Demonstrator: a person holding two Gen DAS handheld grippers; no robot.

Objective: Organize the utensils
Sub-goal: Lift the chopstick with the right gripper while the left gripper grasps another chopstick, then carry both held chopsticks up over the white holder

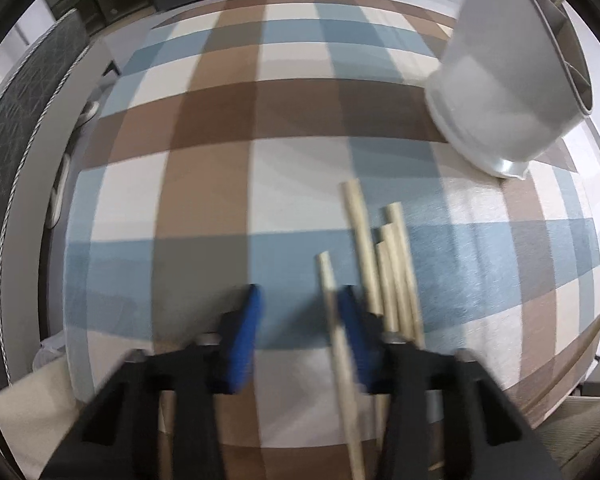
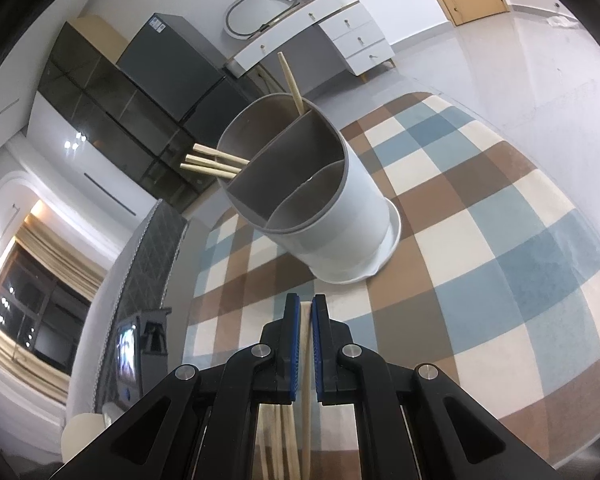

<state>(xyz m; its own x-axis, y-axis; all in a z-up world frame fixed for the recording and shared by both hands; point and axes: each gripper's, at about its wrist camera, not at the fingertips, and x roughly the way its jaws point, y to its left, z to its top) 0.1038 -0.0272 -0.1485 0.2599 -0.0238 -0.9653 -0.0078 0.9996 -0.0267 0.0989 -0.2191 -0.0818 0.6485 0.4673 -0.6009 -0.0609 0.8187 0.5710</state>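
Several wooden chopsticks [image 1: 392, 264] lie side by side on the checked tablecloth. My left gripper [image 1: 300, 312] is open just above them; one chopstick [image 1: 332, 304] runs along the inside of its right finger, untouched by the left finger. The white divided utensil holder [image 1: 504, 80] stands at the upper right. In the right wrist view the holder [image 2: 332, 208] stands ahead, with several chopsticks [image 2: 216, 162] in its far compartment. My right gripper [image 2: 306, 308] is shut on a single chopstick [image 2: 307, 360], short of the holder.
The checked cloth [image 2: 480, 240] covers the round table. A dark quilted chair back [image 1: 16, 152] stands at the table's left edge. Loose chopsticks [image 2: 278, 436] show below my right gripper. A dark cabinet [image 2: 148, 92] and white drawers [image 2: 340, 36] stand across the room.
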